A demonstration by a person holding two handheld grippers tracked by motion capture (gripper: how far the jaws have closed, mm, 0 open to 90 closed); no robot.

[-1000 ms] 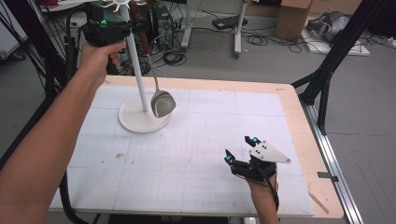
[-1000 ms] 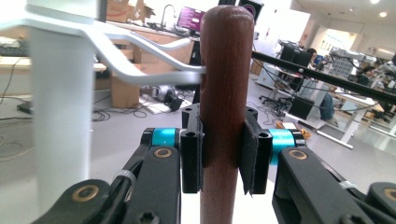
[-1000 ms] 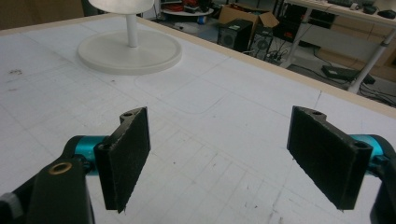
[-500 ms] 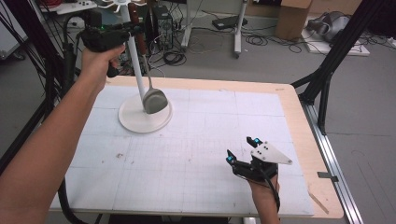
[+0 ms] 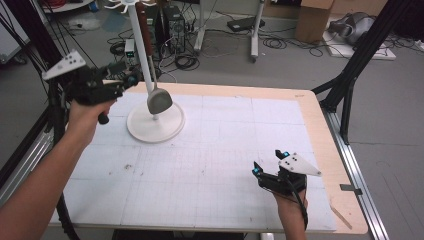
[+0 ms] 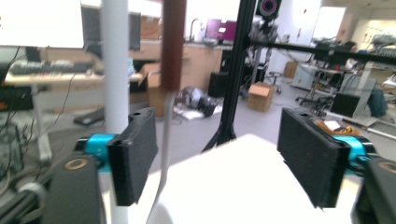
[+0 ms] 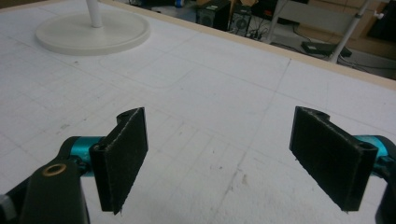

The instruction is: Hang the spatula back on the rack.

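One spatula (image 5: 159,100) hangs from the top of a white stand (image 5: 154,125), its brown handle high beside the pole and its grey blade low, just above the stand's round base. From the left gripper view the brown handle (image 6: 173,44) runs down just beside the white pole (image 6: 115,60), then thins into a pale metal shank that passes close by the inner edge of the left-hand pad.

To the left of the stand, the left gripper (image 5: 131,78) is held level in the person's left hand (image 5: 89,112), its tips pointing at the pole and close to it. Its jaws have just been opening and now stand wide apart, released; no pad presses on the spatula, whose shank shows just inside the left-hand pad.

Well apart from the stand, toward the near right part of the white table (image 5: 215,150), the right gripper (image 5: 267,162) sits low over the surface in the person's right hand (image 5: 290,202). Its jaws are spread wide with bare gridded tabletop between them. In the right gripper view the stand's base (image 7: 93,32) lies far ahead at the upper left.

Beyond the stand, past the table's wooden edge, cables and boxes lie on the floor.
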